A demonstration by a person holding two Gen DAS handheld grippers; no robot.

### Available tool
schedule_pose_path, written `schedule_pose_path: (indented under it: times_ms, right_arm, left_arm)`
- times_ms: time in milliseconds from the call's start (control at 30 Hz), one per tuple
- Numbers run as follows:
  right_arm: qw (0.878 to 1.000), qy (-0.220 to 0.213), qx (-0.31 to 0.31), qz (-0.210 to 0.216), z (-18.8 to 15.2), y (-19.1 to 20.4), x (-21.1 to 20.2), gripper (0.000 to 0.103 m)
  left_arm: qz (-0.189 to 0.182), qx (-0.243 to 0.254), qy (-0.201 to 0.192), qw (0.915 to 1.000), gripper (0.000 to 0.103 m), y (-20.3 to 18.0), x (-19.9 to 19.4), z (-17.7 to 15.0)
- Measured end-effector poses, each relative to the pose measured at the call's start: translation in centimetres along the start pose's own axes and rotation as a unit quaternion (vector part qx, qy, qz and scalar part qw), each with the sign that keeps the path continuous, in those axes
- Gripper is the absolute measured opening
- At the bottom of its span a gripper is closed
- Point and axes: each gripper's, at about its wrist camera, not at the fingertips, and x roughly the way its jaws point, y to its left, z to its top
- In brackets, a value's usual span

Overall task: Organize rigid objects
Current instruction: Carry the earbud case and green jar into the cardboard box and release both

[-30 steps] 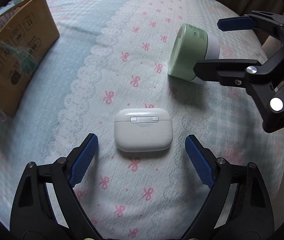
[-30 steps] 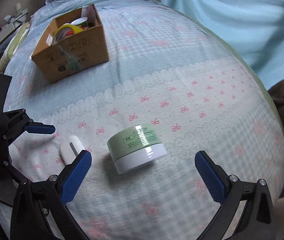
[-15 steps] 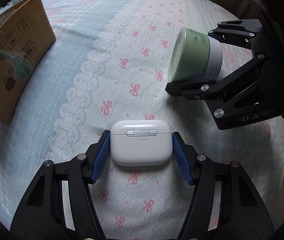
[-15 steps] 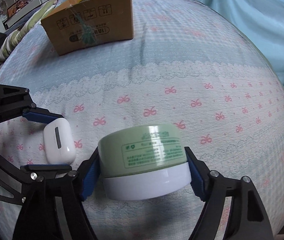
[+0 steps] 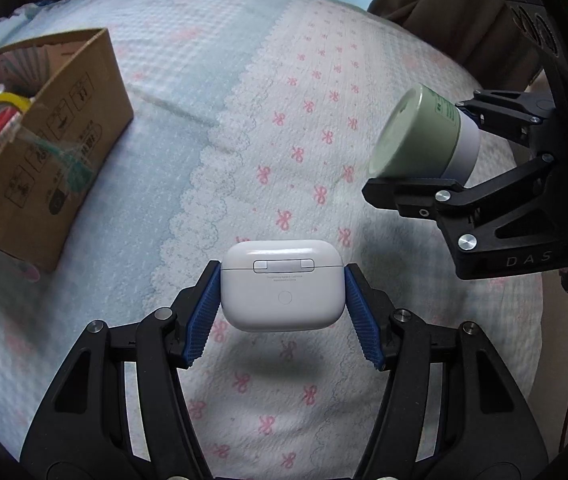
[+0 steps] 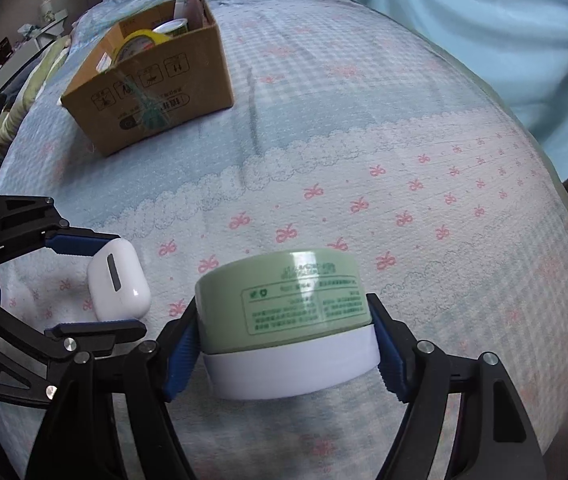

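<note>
My left gripper (image 5: 282, 286) is shut on a white earbud case (image 5: 282, 285), hinge side facing the camera, lifted a little off the bed with its shadow below. In the right wrist view the same case (image 6: 118, 282) hangs between the left gripper's blue pads (image 6: 78, 243) at the left. My right gripper (image 6: 284, 340) is shut on a round jar with a green lid and white base (image 6: 284, 312), pads pressing both sides. From the left wrist view that jar (image 5: 424, 136) is held at the right, lifted, its lid facing left.
An open cardboard box (image 6: 152, 84) with rolls of tape and other items stands on the bed at the back left; it also shows as the box (image 5: 44, 152) in the left wrist view. The bedspread (image 6: 364, 160) is light blue and white with pink bows. A dark cloth lies at the right edge.
Both grippers closed from wide open, the left on the earbud case and the right on the jar. Both objects have since been lifted off the bedspread.
</note>
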Motion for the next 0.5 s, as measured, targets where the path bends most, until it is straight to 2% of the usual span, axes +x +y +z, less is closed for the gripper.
schedule_pose_path:
  times_ms: [300, 500]
  right_arm:
    - [0.994, -0.032, 0.085, -0.055, 3.6, 2.6, -10.4, 0.071]
    - [0.981, -0.057, 0.160, -0.090, 7.4, 5.4, -18.0, 0.071]
  left_arm:
    - [-0.023, 0.018, -0.062, 0.9976, 0.057, 2.6, -10.1, 4.5]
    - [-0.039, 0.035, -0.090, 0.9946, 0.057, 5.7, -17.8, 7.6]
